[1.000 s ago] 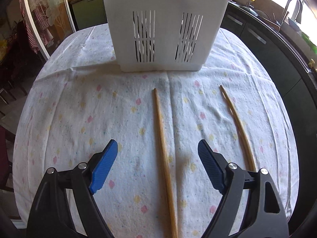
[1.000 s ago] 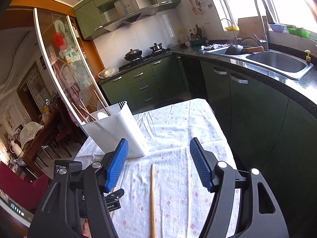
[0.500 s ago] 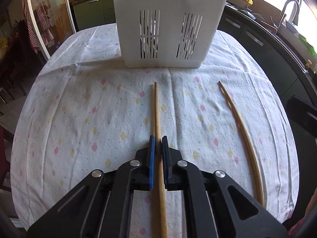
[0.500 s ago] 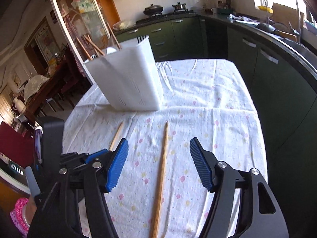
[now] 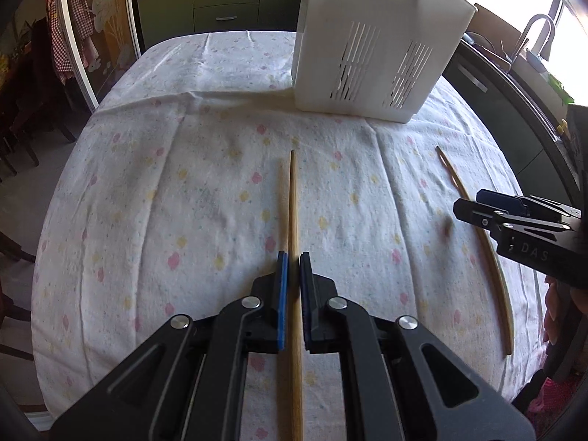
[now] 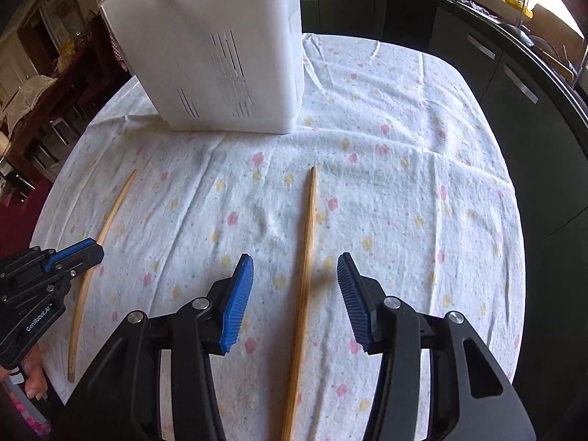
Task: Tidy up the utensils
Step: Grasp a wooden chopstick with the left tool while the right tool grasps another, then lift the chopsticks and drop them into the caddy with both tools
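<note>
My left gripper (image 5: 293, 257) is shut on a wooden chopstick (image 5: 293, 202) and holds it just above the flowered tablecloth, its tip toward the white slotted utensil basket (image 5: 371, 55). A second chopstick (image 6: 307, 257) lies on the cloth between the open pads of my right gripper (image 6: 296, 268), which hovers over it without touching. In the left wrist view that chopstick (image 5: 492, 268) lies to the right, under the right gripper (image 5: 488, 202). The left gripper (image 6: 77, 251) and its held chopstick (image 6: 114, 209) show at the right wrist view's left.
The round table (image 6: 422, 191) has a flowered cloth. Dark green kitchen cabinets (image 6: 514, 84) and a sink curve along the right. Chairs and a glass door (image 5: 92, 36) stand to the left. Wooden utensil handles stick up from the basket (image 6: 220, 47).
My left gripper closed on the chopstick and has lifted it and swung left. My right gripper came down over the second chopstick, still open.
</note>
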